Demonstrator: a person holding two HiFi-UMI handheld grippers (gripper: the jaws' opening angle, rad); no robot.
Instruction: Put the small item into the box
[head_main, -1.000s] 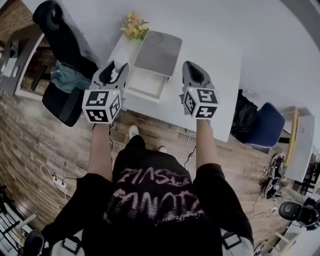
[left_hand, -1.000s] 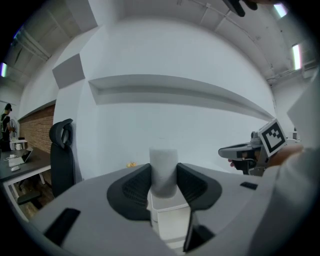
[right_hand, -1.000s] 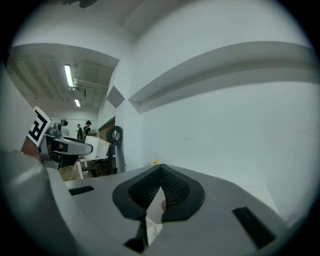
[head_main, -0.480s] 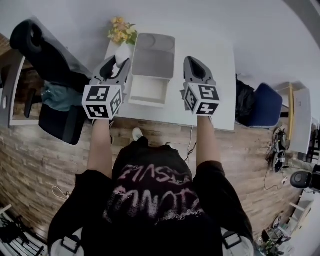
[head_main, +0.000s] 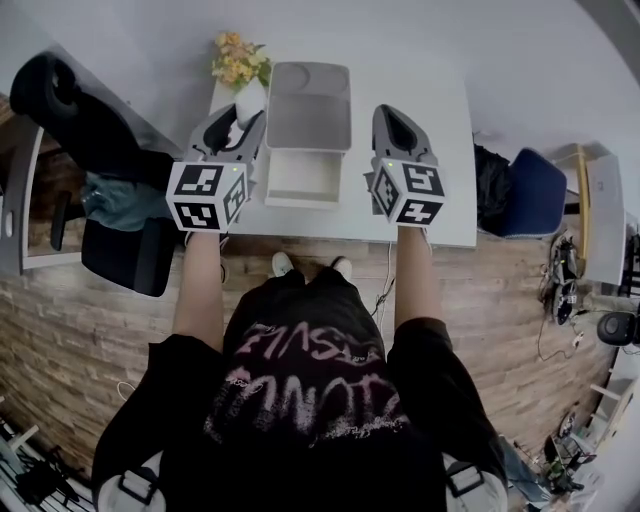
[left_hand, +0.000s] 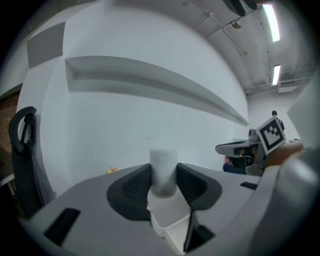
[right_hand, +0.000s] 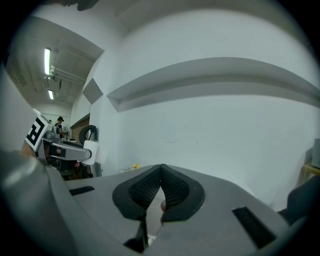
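A small white cylinder (head_main: 247, 104) is pinched in my left gripper (head_main: 240, 112), held above the white table (head_main: 440, 150) just left of the box. In the left gripper view the cylinder (left_hand: 163, 170) stands upright between the dark pads (left_hand: 136, 187), with a corner of the white box (left_hand: 172, 227) below it. The box (head_main: 303, 176) lies open, its grey lid (head_main: 309, 105) folded back. My right gripper (head_main: 393, 120) hovers right of the box; its pads (right_hand: 172, 189) meet with nothing between them. From the right gripper view the cylinder (right_hand: 92, 150) shows at far left.
Yellow flowers (head_main: 238, 58) stand at the table's back left corner. A black office chair (head_main: 70, 100) with a teal cloth (head_main: 115, 196) is left of the table, a blue chair (head_main: 535, 195) to its right. Cables lie on the wooden floor (head_main: 80, 330).
The person has stepped closer and squared up to the table. Both grippers have shifted slightly forward beside the box. The left one still holds the cylinder.
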